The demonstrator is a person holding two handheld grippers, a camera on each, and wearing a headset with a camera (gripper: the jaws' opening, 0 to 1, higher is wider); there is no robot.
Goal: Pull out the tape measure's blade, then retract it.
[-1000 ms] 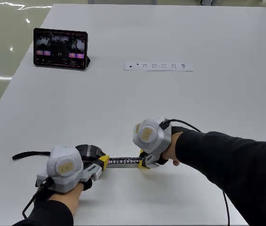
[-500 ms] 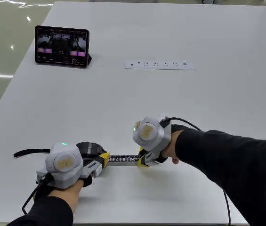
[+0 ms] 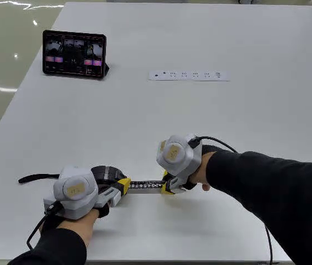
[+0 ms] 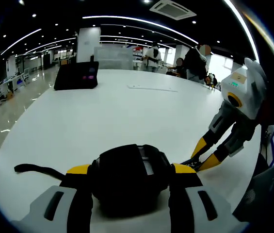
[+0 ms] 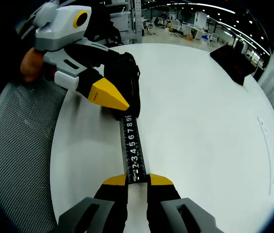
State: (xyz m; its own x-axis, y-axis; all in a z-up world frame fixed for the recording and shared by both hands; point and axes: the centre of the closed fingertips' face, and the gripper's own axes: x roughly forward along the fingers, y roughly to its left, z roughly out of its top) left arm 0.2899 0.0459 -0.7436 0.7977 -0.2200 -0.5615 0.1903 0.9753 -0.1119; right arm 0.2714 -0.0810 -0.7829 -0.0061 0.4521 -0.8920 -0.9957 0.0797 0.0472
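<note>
tape measure [image 3: 105, 174] near the desk's [image 3: 211, 127] 6 o'clock edge, blade [image 5: 131, 145] drawn out a short way toward 3 o'clock.
left gripper [image 4: 132, 171] clamps the black case from both sides; right gripper [image 5: 137, 180] pinches the blade's tip. the blade lies flat, long axis 9 to 3 o'clock, case at the 9 end, its strap [image 3: 34, 178] trailing on toward the 9 o'clock edge. bare desk opens toward 12 and 3; the tablet [image 3: 74, 47] at 11 and the power strip [image 3: 189, 75] at 12 stand well apart.
</note>
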